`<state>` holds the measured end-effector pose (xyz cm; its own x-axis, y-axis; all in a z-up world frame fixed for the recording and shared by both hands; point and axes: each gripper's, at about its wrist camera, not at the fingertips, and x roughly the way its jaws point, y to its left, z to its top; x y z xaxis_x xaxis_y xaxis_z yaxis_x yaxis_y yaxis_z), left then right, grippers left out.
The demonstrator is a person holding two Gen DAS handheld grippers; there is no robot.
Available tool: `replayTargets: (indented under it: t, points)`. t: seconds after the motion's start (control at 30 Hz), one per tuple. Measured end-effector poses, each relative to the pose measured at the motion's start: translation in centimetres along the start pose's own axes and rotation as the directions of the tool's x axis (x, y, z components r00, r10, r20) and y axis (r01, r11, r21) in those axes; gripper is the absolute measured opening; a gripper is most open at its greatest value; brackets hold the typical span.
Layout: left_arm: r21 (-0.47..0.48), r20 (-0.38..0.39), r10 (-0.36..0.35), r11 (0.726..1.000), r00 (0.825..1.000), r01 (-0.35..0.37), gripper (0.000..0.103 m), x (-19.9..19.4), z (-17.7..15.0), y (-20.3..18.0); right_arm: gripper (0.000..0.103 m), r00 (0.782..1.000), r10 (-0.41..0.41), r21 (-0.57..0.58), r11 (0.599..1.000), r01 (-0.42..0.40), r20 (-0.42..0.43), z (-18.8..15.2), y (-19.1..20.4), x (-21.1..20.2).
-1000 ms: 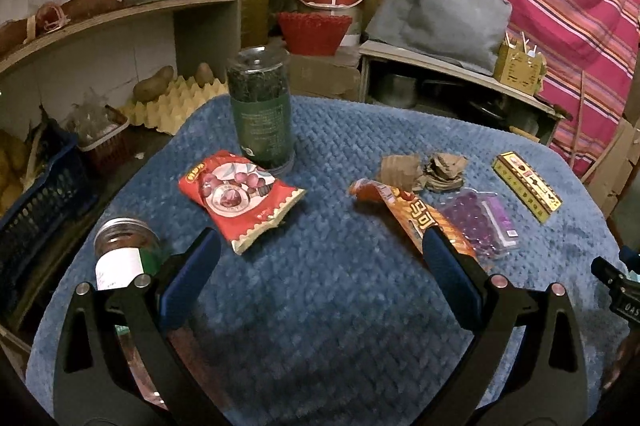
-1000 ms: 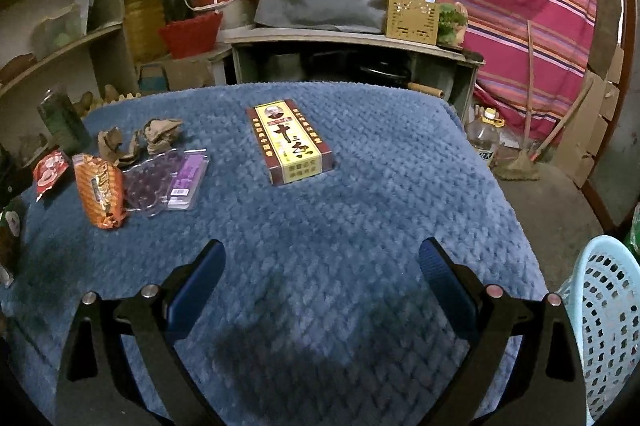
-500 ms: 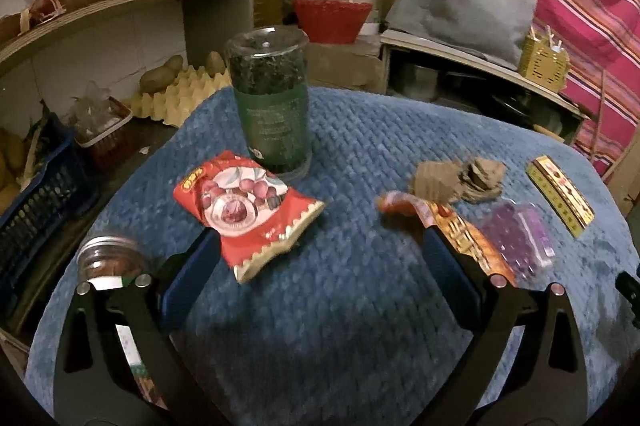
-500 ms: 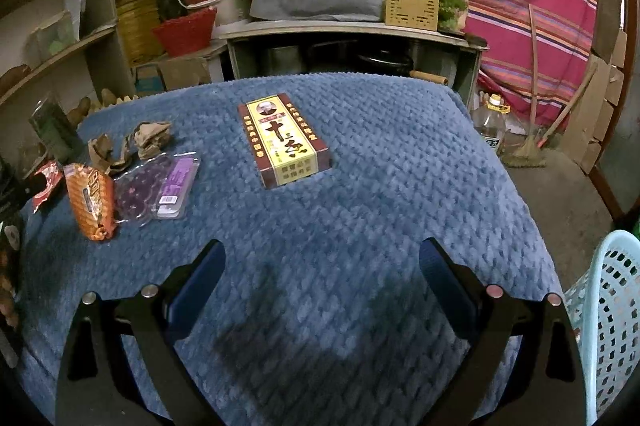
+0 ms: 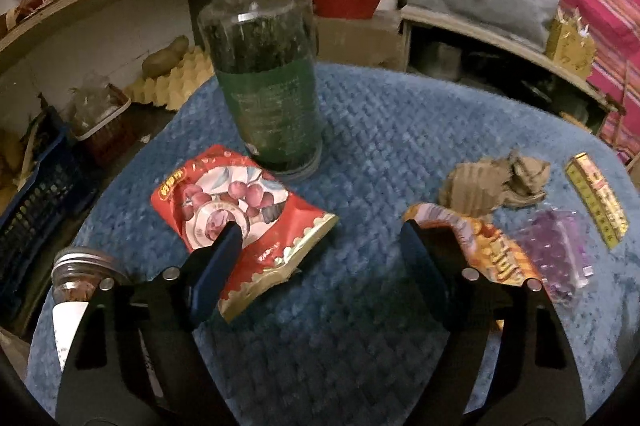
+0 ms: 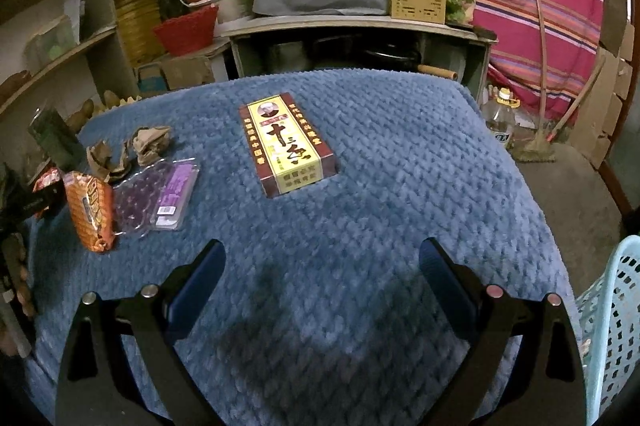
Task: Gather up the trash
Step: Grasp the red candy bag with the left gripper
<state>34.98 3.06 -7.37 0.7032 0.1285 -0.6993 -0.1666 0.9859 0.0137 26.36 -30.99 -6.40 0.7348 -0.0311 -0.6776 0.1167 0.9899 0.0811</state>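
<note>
Left gripper over red snack wrapper, jaws closing, nothing pinched.
Wrapper flat on blue cloth beside green jar; right gripper spread wide, empty.

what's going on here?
A person with two handheld grippers is clearing trash off a blue-covered table. The left gripper is over the red snack wrapper, jaws closing but not yet pressing it. The right gripper hangs open over bare cloth, short of the yellow box.
</note>
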Motion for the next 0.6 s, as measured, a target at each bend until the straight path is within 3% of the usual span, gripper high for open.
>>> replayTargets:
  t: [0.1, 0.17, 0.23, 0.37, 0.43, 0.6]
  points:
    - [-0.008, -0.041, 0.027, 1.0, 0.999, -0.027, 0.078, 1.0, -0.1, 0.2, 0.095, 1.0, 0.002, -0.003, 1.0, -0.002, -0.002, 0.1, 0.1, 0.2]
    - [-0.014, -0.048, 0.024, 1.0, 0.999, -0.024, 0.072, 1.2, -0.2, 0.3, 0.095, 1.0, 0.003, -0.009, 1.0, -0.003, -0.004, 0.1, 0.3, 0.2]
    - [-0.018, -0.051, 0.014, 1.0, 0.999, -0.015, 0.055, 1.2, -0.3, 0.4, 0.095, 1.0, 0.002, -0.019, 1.0, -0.002, -0.002, 0.1, 0.6, 0.2]
    - [-0.034, -0.053, -0.018, 0.999, 0.998, 0.016, 0.032, 1.3, -0.3, 0.9, 0.095, 1.0, -0.006, -0.042, 0.999, 0.006, -0.001, 0.1, 1.1, 0.2]
    - [-0.048, -0.062, -0.044, 0.998, 0.997, 0.041, 0.001, 1.3, -0.4, 1.1, 0.095, 1.0, -0.011, -0.044, 0.999, 0.011, 0.002, 0.0, 1.1, 0.1]
    - [-0.045, -0.064, -0.08, 0.996, 0.995, 0.077, 0.0, 1.0, -0.6, 1.1, 0.095, 1.0, -0.024, -0.051, 0.998, 0.025, 0.01, 0.0, 1.5, -0.3]
